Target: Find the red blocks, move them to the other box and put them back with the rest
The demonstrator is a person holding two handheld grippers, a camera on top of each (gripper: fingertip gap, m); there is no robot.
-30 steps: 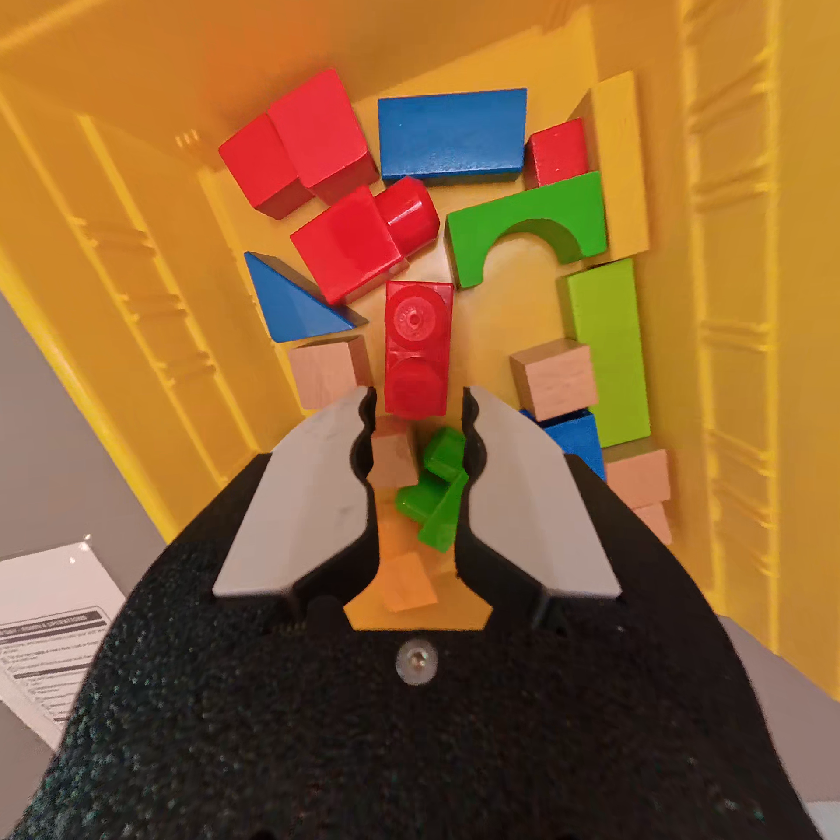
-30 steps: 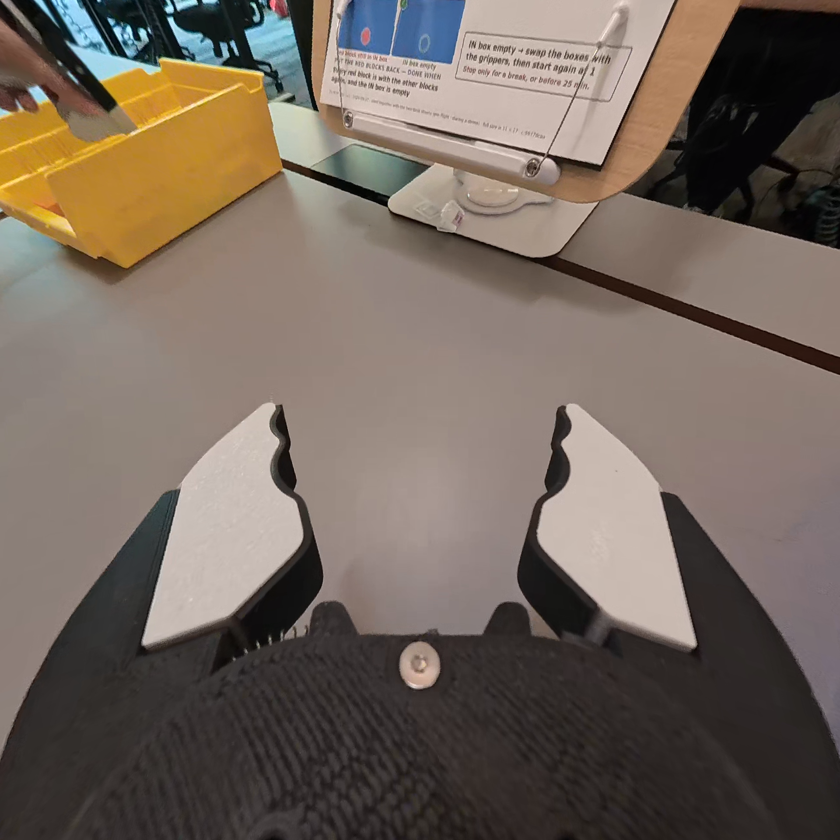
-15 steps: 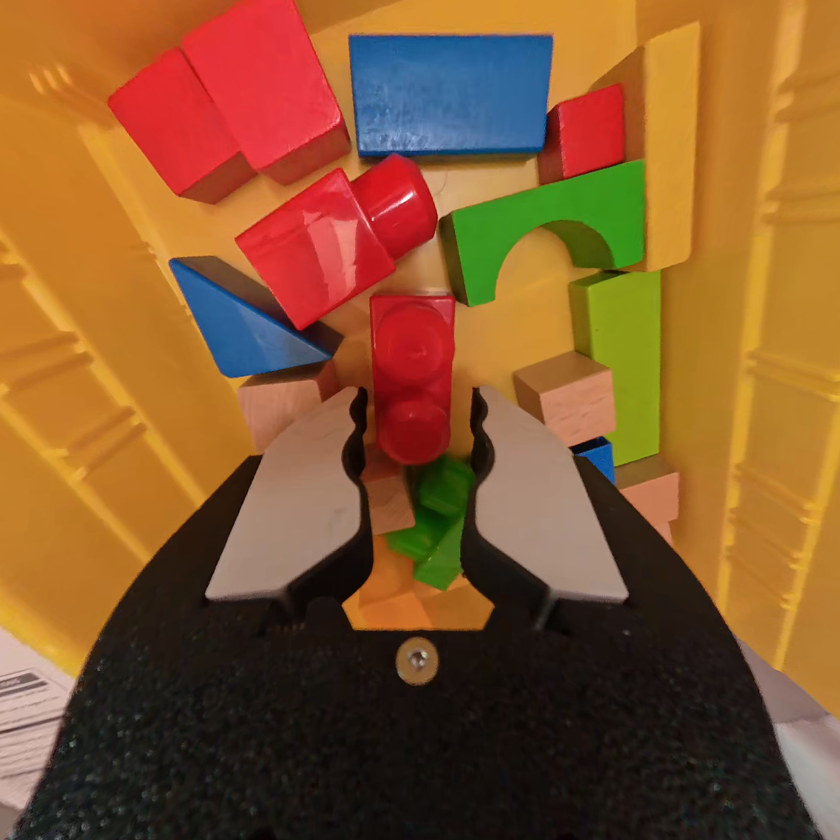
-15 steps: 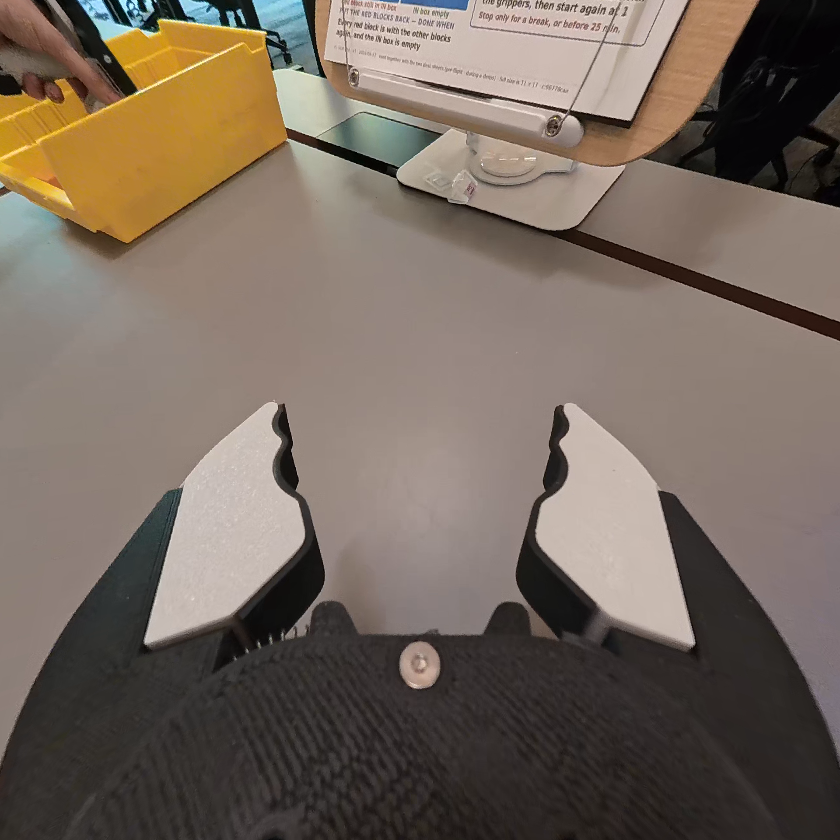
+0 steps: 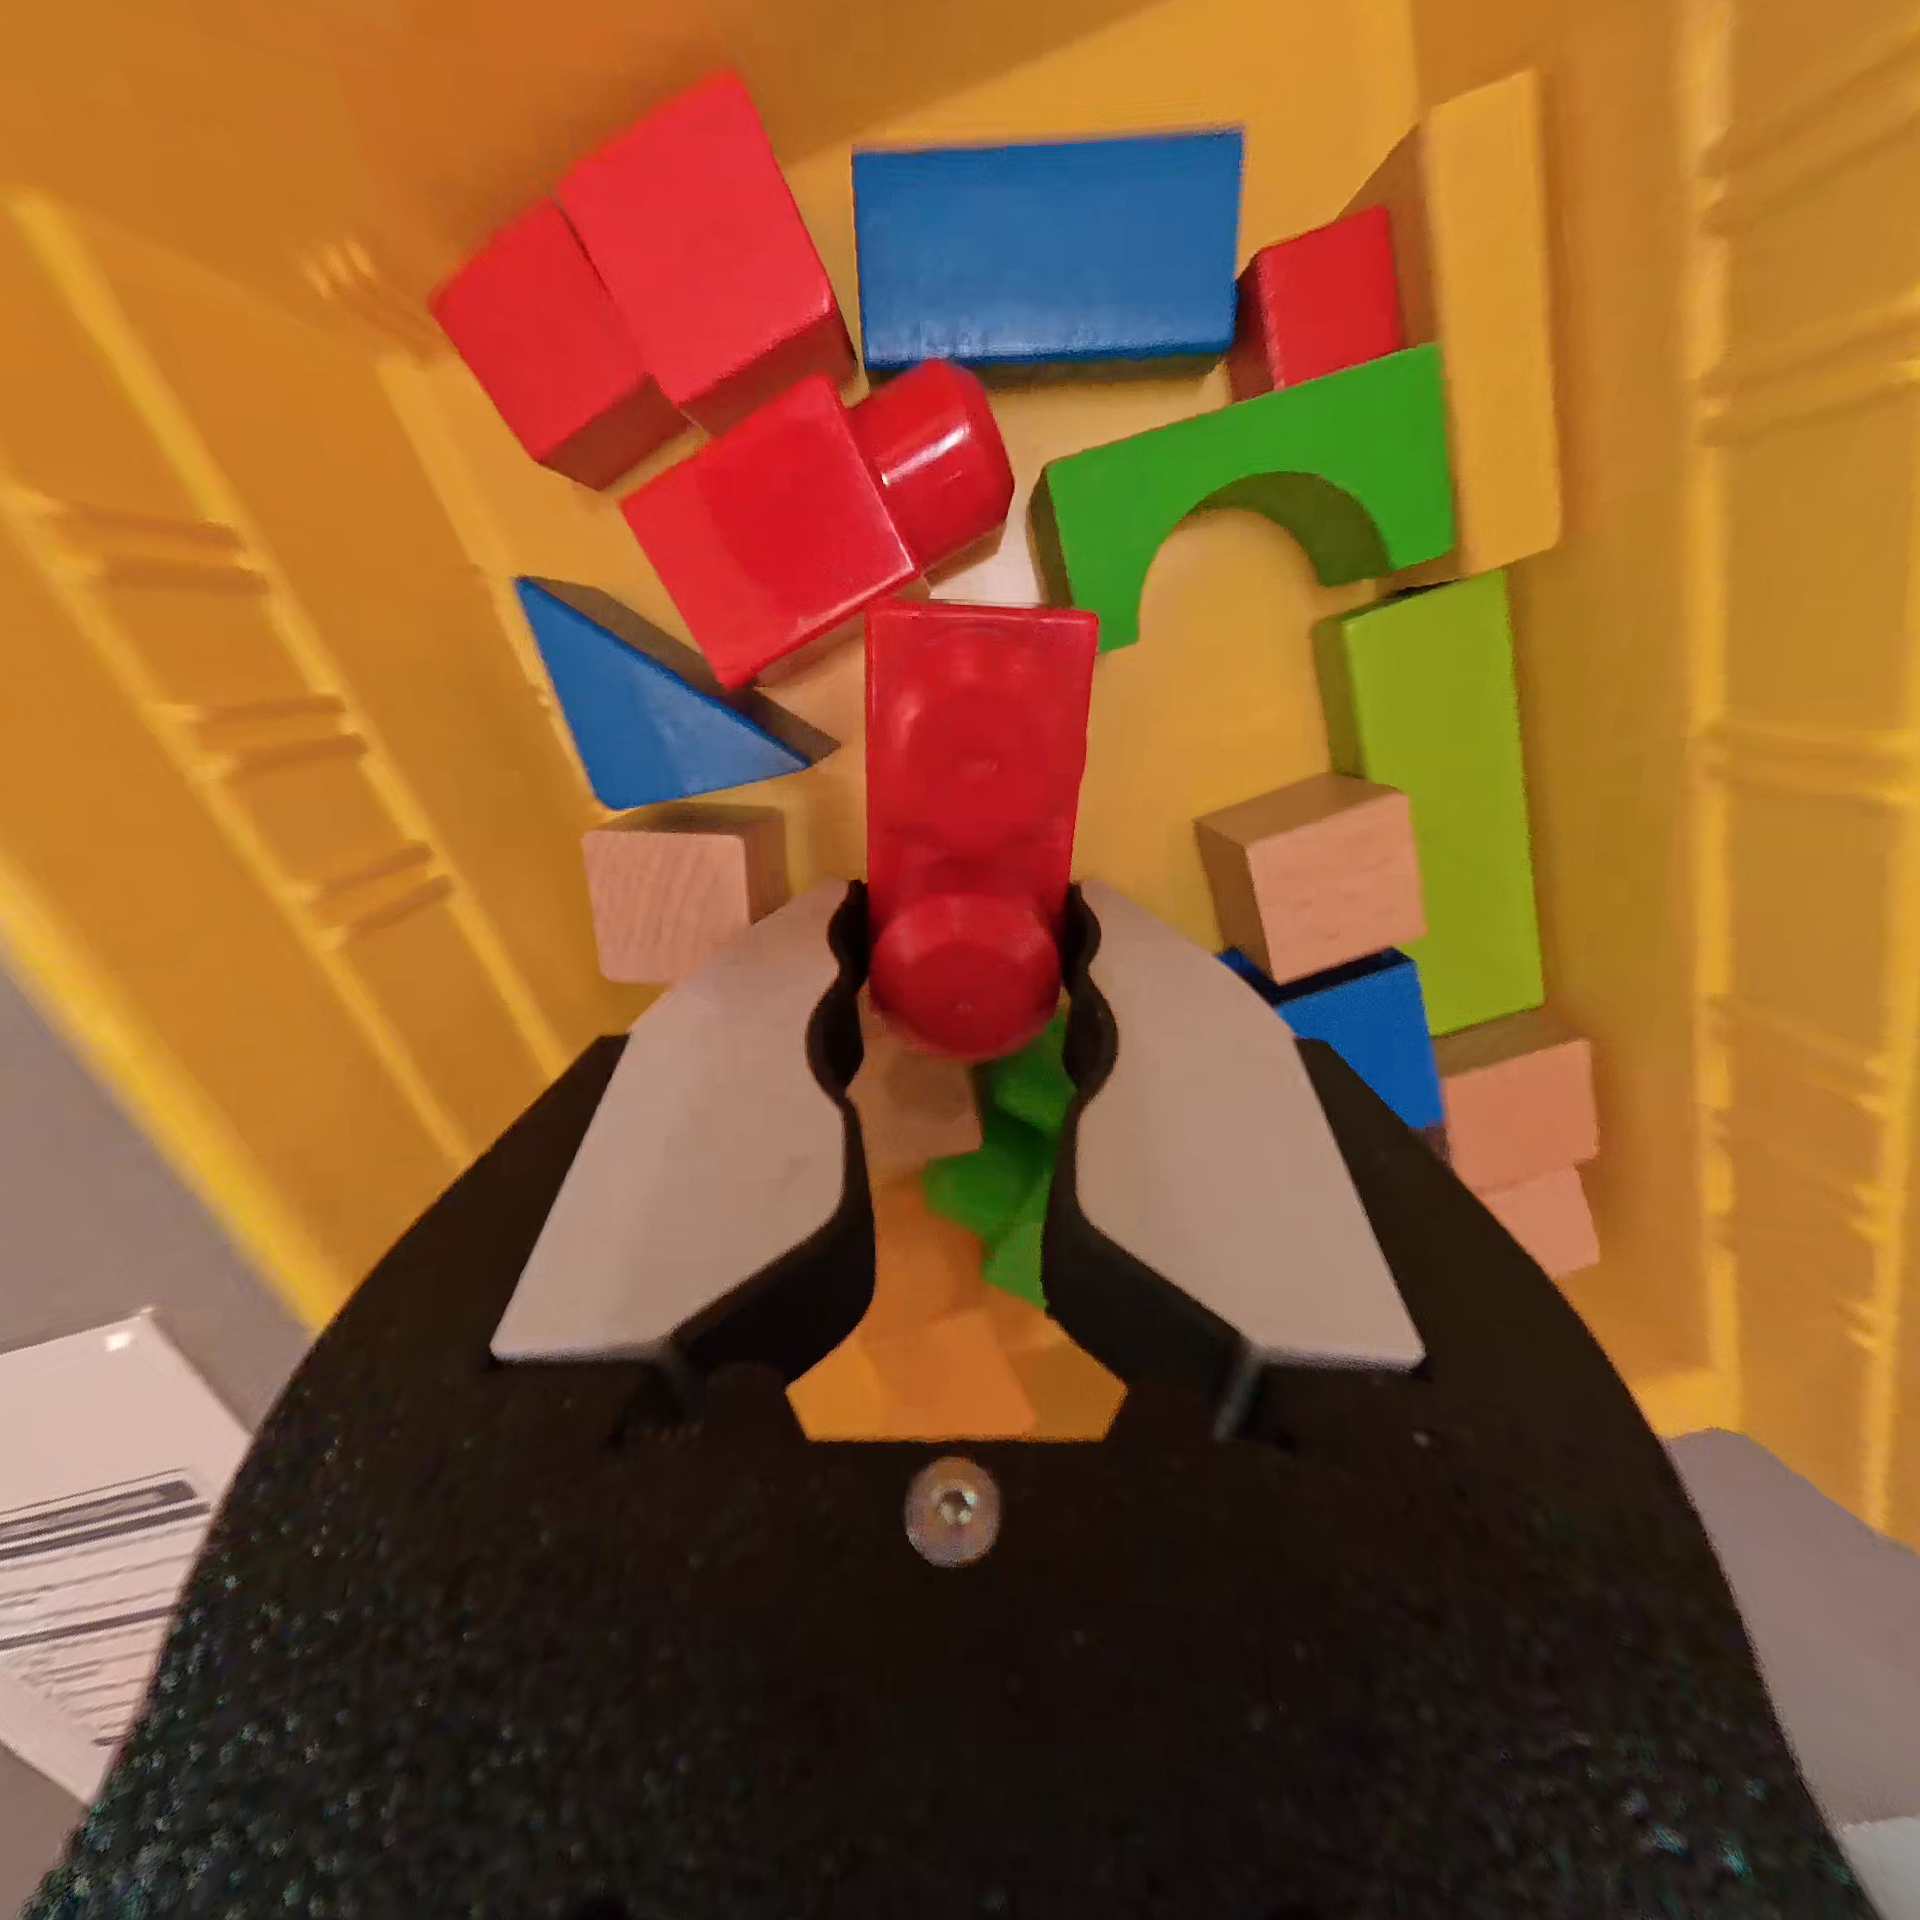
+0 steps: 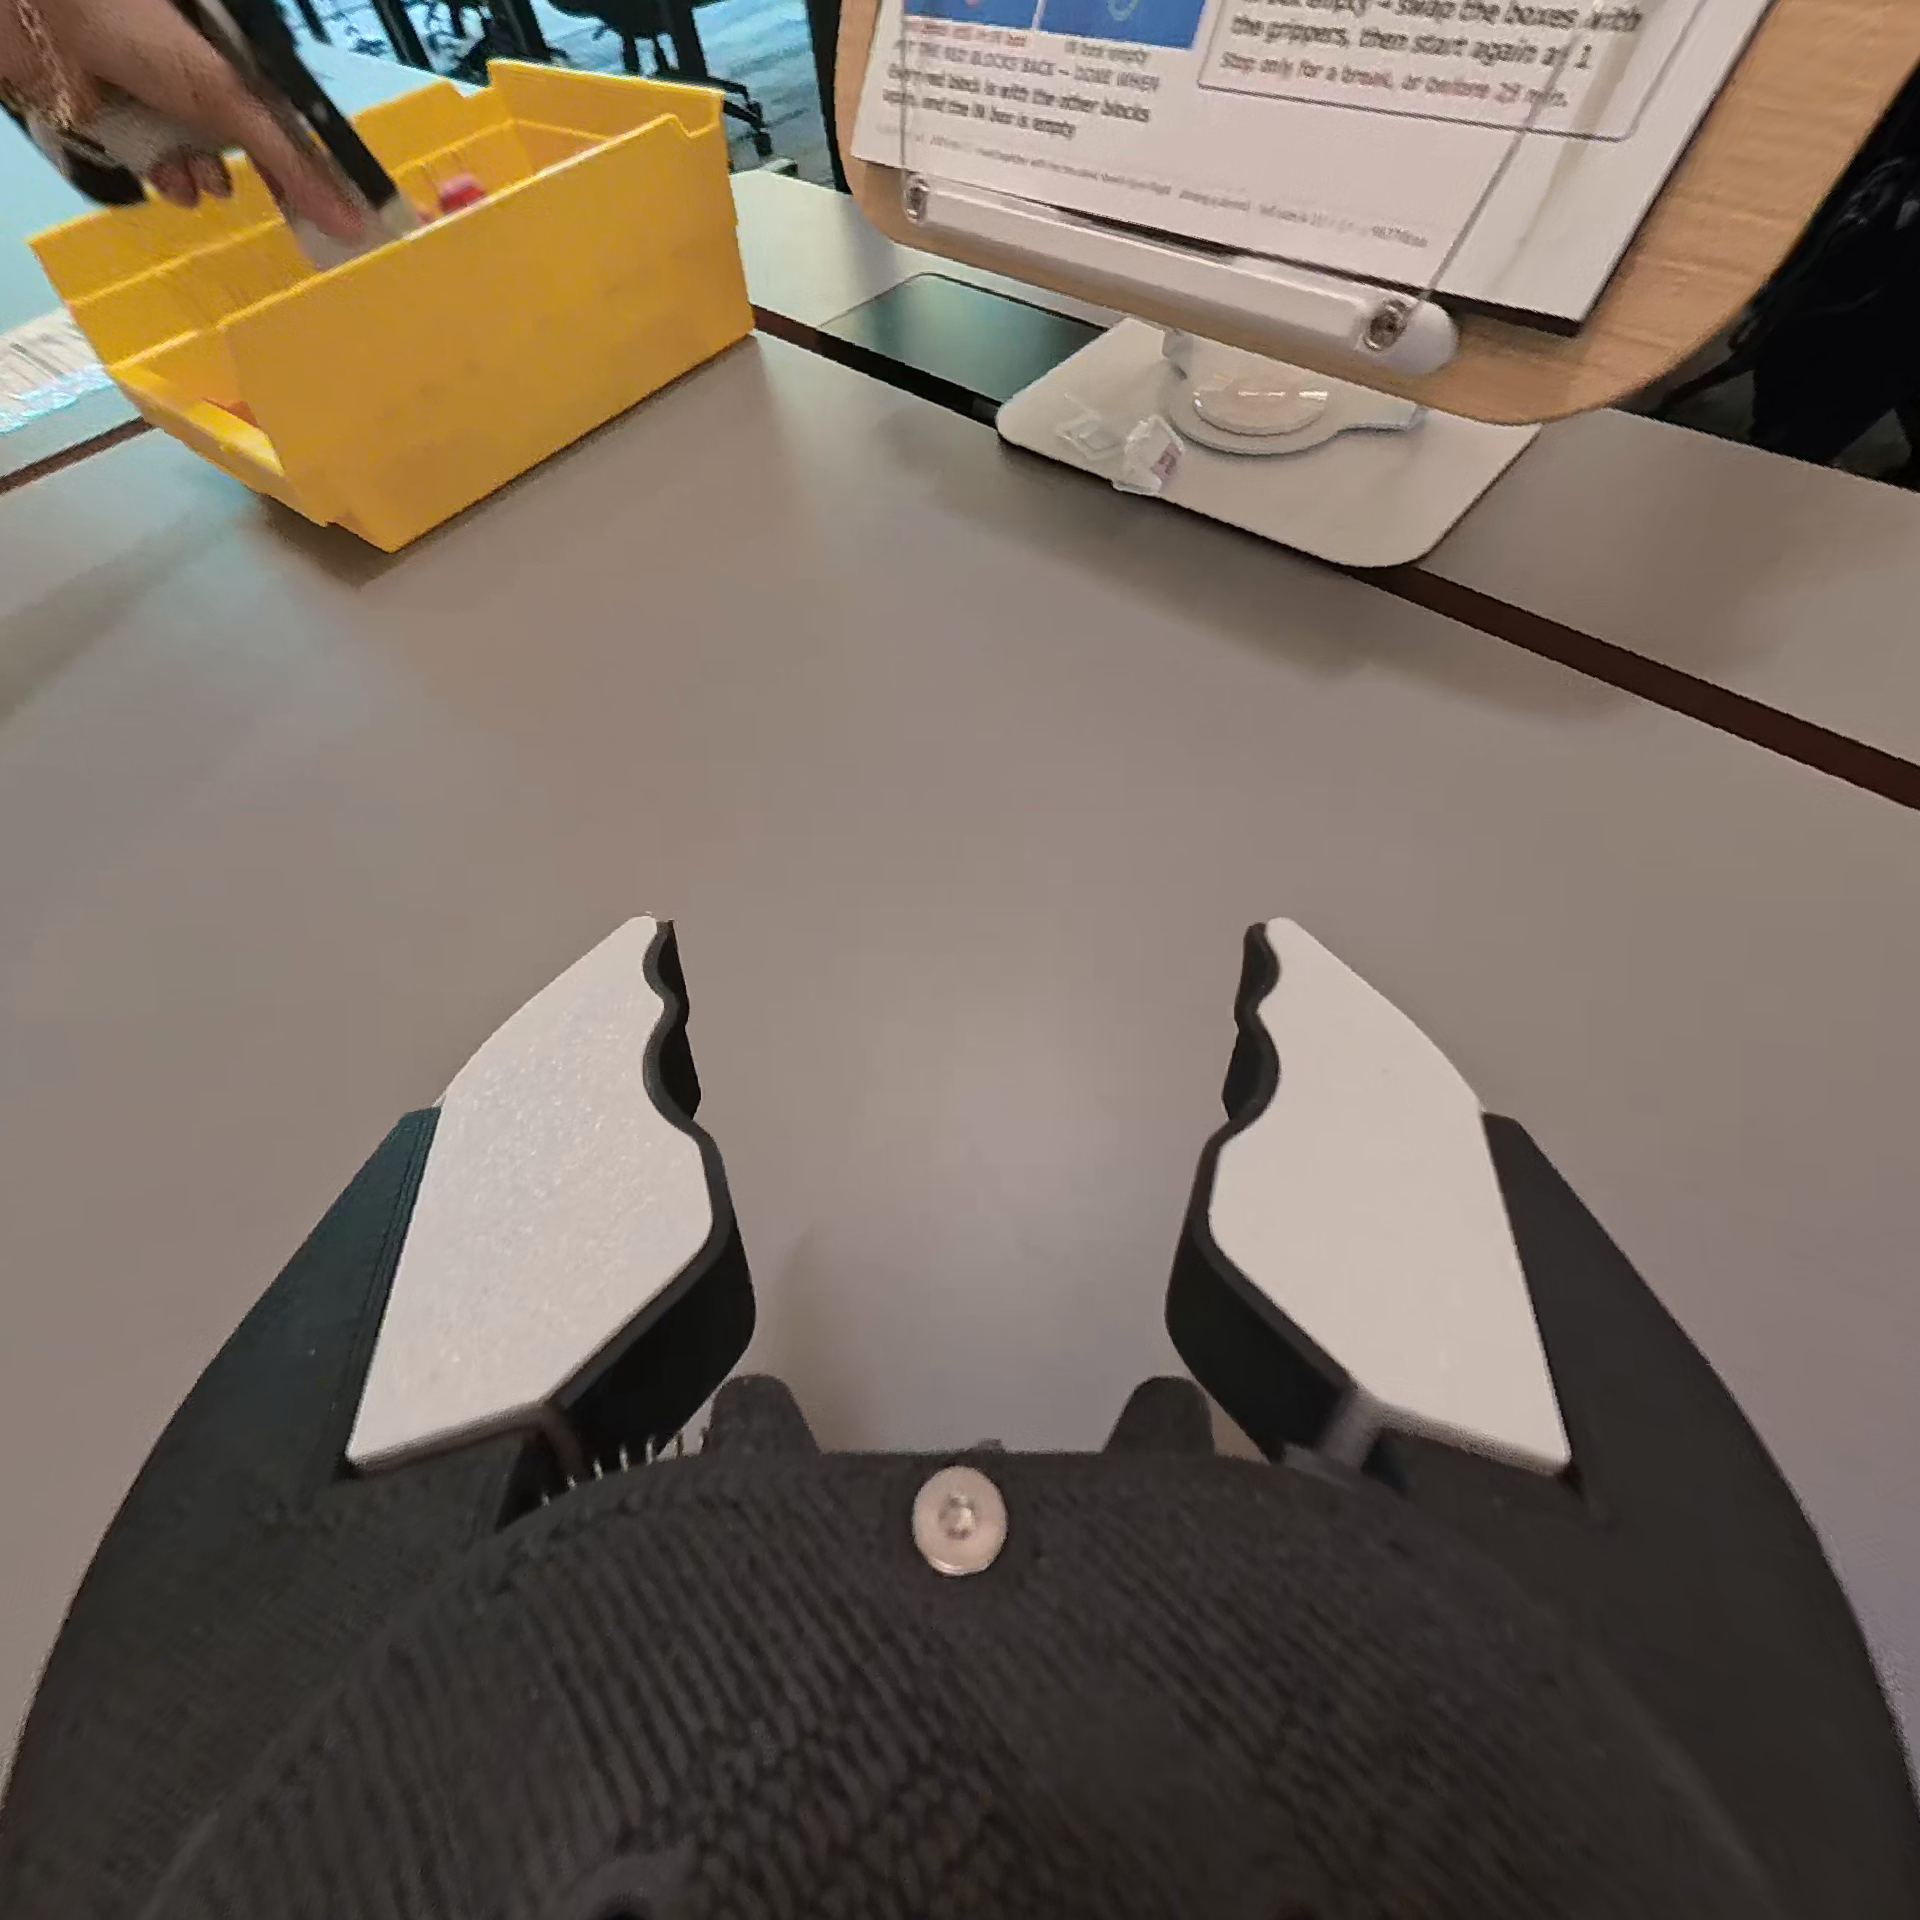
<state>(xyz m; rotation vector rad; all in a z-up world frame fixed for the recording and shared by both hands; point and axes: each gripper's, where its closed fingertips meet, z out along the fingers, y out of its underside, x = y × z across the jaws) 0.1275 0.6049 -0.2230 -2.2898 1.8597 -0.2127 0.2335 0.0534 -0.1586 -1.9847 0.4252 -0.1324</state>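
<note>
In the left wrist view my left gripper (image 5: 961, 940) is inside a yellow box (image 5: 312, 644) and is shut on a red studded plastic brick (image 5: 977, 790); both pads press its sides at the near stud. Several other red blocks (image 5: 707, 249) lie at the back of the box among blue, green and plain wooden ones. In the right wrist view my right gripper (image 6: 961, 935) is open and empty above the grey table (image 6: 935, 727). The left gripper (image 6: 343, 223), in a person's hand, shows far off inside the yellow box (image 6: 468, 364), with a bit of red beside it.
A blue slab (image 5: 1044, 260), a green arch (image 5: 1247, 488), a green bar (image 5: 1444, 790), a blue wedge (image 5: 644, 707) and wooden cubes (image 5: 1314, 873) crowd the box. A white stand (image 6: 1278, 436) with a wooden instruction board (image 6: 1351, 125) is at the table's back right. A paper sheet (image 5: 94, 1507) lies left of the box.
My left gripper went deeper into the box, opened slightly around the red studded brick, then closed on it. The right gripper's view tilted and shifted, its jaws staying open.
</note>
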